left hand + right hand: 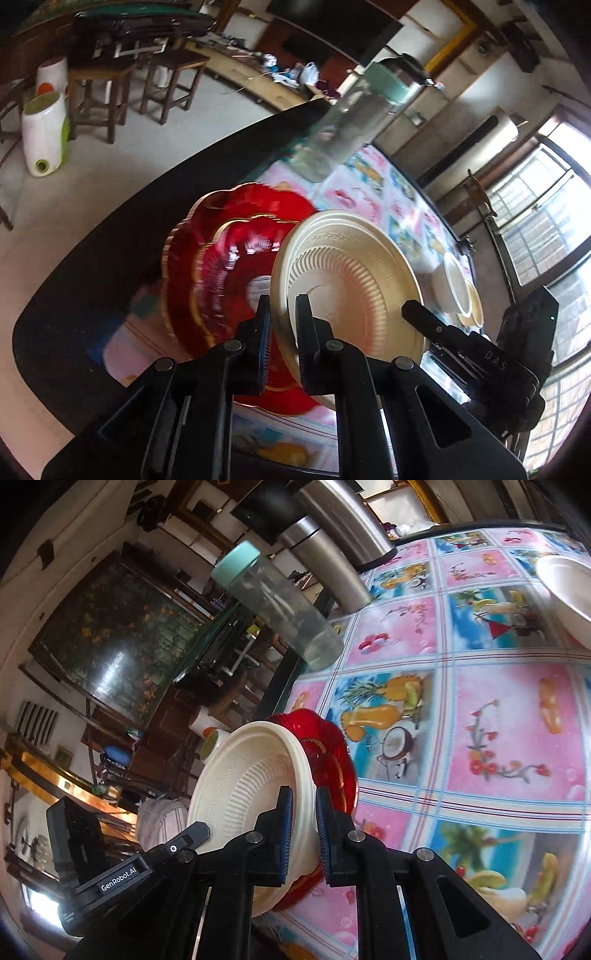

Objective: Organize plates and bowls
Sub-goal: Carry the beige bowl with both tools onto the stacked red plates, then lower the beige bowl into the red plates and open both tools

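Covering most of the desk [491,716] was a bright fruit-print cloth, and everything else can be placed against the red scalloped plate [221,266] lying near its dark edge. Directly over that red plate, tilted steeply on edge, hung a cream ribbed plate [351,280], not yet laid flat on it; so the stacking of this pair looked about half done. Well away from the red plate, toward the window side, more cream dishes [458,291] waited on the cloth, and I judged those were left to gather. Beyond the red plate, further along the desk, stood a clear bottle [284,616] with a mint cap and a steel flask [325,568], both outside the job.

Both tongs gripped the cream plate's rim above the red plate. The left tongs [284,325] were closed nearly to the rim's thickness, one finger on each face. The right tongs [303,823] pinched the same rim from the opposite side, likewise narrowed onto it.
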`<state>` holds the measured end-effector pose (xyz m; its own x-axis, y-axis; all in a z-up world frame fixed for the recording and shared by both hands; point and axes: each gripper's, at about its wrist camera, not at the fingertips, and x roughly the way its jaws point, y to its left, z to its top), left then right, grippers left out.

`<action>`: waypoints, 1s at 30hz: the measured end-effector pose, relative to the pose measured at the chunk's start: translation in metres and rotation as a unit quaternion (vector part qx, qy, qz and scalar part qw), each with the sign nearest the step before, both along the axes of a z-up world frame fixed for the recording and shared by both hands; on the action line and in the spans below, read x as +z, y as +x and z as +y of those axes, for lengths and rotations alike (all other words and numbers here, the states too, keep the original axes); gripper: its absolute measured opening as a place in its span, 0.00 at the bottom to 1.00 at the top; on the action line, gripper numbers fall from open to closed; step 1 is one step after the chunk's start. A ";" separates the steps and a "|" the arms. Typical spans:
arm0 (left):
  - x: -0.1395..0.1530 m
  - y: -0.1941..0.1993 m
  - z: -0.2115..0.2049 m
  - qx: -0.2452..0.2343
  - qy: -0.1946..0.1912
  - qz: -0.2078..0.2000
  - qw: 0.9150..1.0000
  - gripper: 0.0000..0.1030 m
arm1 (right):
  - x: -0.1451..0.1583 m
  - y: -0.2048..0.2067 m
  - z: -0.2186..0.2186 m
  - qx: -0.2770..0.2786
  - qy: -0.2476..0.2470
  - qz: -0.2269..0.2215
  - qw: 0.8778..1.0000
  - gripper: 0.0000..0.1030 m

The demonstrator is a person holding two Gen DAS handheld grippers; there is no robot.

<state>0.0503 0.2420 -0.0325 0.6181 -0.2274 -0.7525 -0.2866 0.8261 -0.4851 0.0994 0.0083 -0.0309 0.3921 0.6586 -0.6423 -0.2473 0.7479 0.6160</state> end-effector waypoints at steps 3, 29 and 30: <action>-0.011 0.005 0.008 0.008 0.002 0.010 1.000 0.08 | -0.012 0.005 0.009 0.003 -0.005 0.004 1.000 0.13; 0.010 -0.018 0.006 0.081 0.144 -0.022 0.986 0.57 | -0.014 0.000 -0.006 -0.004 0.046 -0.063 0.997 0.38; 0.013 -0.022 0.006 0.086 0.149 -0.029 0.985 0.57 | -0.013 0.000 -0.010 -0.010 0.049 -0.062 0.997 0.38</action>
<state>0.0288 0.2476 -0.0193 0.6725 0.1105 -0.7318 -0.4138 0.8759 -0.2481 0.0995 -0.0013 -0.0443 0.4779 0.7072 -0.5211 -0.3128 0.6913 0.6513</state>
